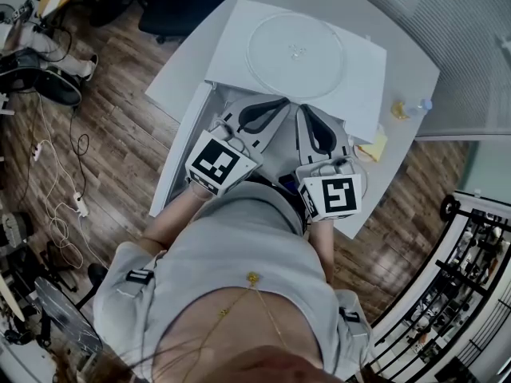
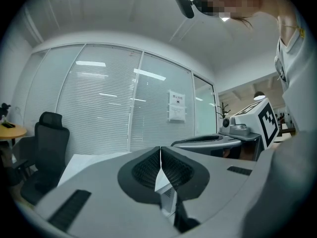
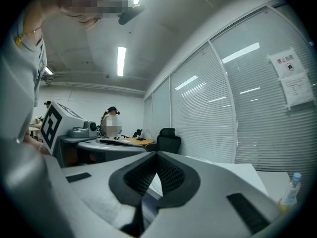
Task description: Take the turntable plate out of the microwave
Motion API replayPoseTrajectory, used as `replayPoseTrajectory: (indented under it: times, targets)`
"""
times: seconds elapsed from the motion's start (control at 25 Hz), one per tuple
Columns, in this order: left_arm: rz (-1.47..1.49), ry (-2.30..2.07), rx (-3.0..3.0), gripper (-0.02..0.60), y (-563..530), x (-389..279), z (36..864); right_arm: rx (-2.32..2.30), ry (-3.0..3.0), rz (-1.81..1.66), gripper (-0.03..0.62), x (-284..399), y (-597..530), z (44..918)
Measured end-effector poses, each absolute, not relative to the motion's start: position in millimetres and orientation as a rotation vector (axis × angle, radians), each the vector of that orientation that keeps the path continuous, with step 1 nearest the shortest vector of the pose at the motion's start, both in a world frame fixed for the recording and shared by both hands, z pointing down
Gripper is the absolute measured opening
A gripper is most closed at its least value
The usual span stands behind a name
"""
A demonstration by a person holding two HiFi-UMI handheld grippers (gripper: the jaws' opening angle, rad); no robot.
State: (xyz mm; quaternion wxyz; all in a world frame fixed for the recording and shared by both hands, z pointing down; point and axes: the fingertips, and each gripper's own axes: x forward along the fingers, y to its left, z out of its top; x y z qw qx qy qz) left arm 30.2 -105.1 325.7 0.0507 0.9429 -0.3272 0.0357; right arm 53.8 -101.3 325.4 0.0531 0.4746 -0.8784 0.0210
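Seen lying flat on top of the white microwave [image 1: 363, 86]: a clear, round glass turntable plate [image 1: 295, 54]. Sits near the middle of that top. Door [image 1: 180, 154] swung open at the left.

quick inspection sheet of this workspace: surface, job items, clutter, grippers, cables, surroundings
surface: pale grey table, largely taken up by the microwave
job's things: white microwave, what looks like its door swung open to the left; clear turntable plate lying flat on the microwave's top
clutter: small water bottle, a yellow item beside it, yellow sheets near the table's right edge
grippers: left gripper shut, empty; right gripper shut, empty; both in front of the microwave
cables: white cords and a power strip on the floor at left
surroundings: wood floor, black office chair, glass partition with blinds
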Motion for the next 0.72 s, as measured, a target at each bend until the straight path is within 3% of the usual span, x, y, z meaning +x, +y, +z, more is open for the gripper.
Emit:
replayPoseTrajectory:
  times: [0.72]
  targets:
    - [0.112, -0.984, 2.865, 0.031, -114.3, 30.4, 328.0, 1.451, -2.662, 0.088, 0.017, 54.1, -110.0, 329.0]
